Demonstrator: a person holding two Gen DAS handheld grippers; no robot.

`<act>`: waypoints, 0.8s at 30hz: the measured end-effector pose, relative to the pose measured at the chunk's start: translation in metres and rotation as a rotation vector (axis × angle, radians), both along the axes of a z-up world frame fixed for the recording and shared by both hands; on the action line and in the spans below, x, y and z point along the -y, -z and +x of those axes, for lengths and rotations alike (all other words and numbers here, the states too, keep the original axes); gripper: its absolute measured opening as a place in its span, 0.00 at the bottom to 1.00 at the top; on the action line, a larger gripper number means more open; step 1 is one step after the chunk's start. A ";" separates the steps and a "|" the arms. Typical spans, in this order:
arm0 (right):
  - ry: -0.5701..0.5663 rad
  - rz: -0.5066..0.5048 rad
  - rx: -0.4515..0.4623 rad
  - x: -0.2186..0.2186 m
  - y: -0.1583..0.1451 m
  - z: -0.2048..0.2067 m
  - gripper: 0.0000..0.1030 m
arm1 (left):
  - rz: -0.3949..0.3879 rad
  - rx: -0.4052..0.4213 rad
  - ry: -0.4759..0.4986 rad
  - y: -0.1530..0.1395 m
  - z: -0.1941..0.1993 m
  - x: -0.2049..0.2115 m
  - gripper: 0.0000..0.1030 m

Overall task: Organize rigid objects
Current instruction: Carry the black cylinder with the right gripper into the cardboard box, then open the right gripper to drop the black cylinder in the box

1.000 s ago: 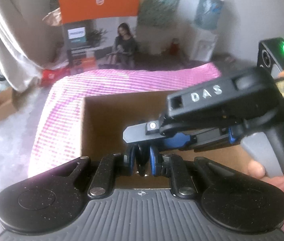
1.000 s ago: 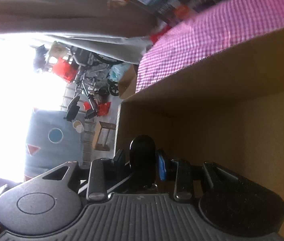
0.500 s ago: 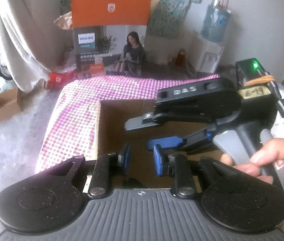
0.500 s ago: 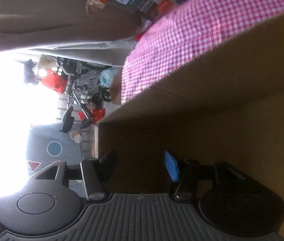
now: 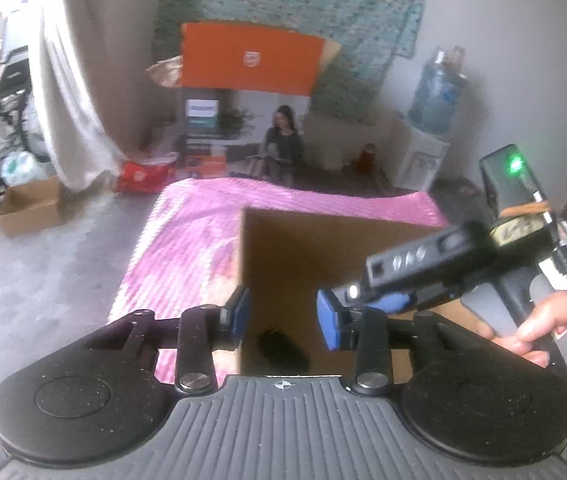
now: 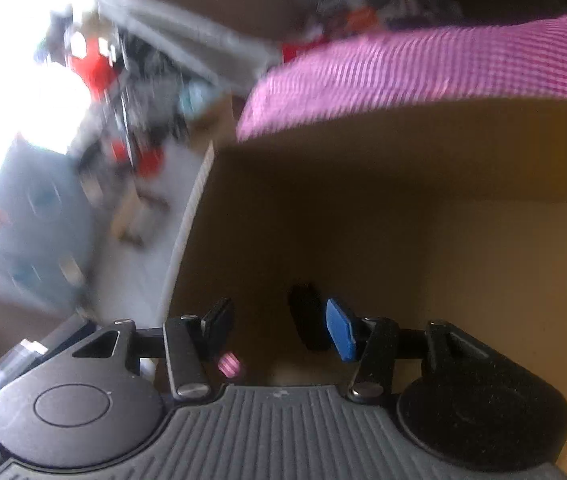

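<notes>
Both the left tongs (image 5: 283,320) and right tongs (image 6: 279,328) gape empty over the cardboard box (image 5: 323,248); a black object (image 5: 281,350) lies inside at 6 o'clock.

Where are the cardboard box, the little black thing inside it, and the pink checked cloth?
cardboard box (image 5: 303,248), left wrist view, on its inner back wall.
black object (image 5: 281,346), left wrist view, on its middle, lying on the box floor.
pink checked cloth (image 5: 187,240), left wrist view, on the stretch left of the box.
</notes>
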State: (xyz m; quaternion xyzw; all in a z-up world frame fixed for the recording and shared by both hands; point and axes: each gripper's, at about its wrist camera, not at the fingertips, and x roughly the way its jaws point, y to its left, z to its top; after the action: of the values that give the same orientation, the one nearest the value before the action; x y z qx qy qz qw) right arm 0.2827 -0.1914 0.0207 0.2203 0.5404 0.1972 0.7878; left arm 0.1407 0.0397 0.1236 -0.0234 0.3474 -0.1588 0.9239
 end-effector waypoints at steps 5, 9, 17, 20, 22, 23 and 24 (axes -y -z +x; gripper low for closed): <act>-0.142 -0.163 -0.029 -0.043 0.016 0.010 0.45 | 0.031 -0.008 -0.079 0.013 -0.011 -0.021 0.57; -0.228 -0.236 -0.044 -0.065 0.019 0.005 0.41 | 0.046 -0.020 -0.107 0.022 -0.015 -0.037 0.66; -0.302 -0.324 -0.060 -0.079 0.016 0.011 0.16 | 0.061 -0.015 -0.123 0.031 -0.022 -0.057 0.67; -0.253 -0.331 -0.053 -0.072 0.014 0.023 0.15 | 0.050 -0.009 -0.121 0.032 -0.024 -0.061 0.67; -0.213 -0.296 -0.059 -0.065 0.015 0.034 0.15 | 0.050 -0.005 -0.122 0.033 -0.026 -0.062 0.67; -0.192 -0.273 -0.059 -0.062 0.015 0.038 0.15 | 0.052 -0.006 -0.122 0.034 -0.026 -0.062 0.67; -0.173 -0.264 -0.051 -0.060 0.014 0.042 0.15 | 0.052 -0.008 -0.123 0.035 -0.027 -0.063 0.67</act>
State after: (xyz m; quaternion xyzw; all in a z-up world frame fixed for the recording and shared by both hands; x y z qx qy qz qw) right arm 0.3251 -0.1311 0.0070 0.0723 0.5982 0.1861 0.7761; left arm 0.1138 0.1030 0.0888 -0.0213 0.3531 -0.0924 0.9308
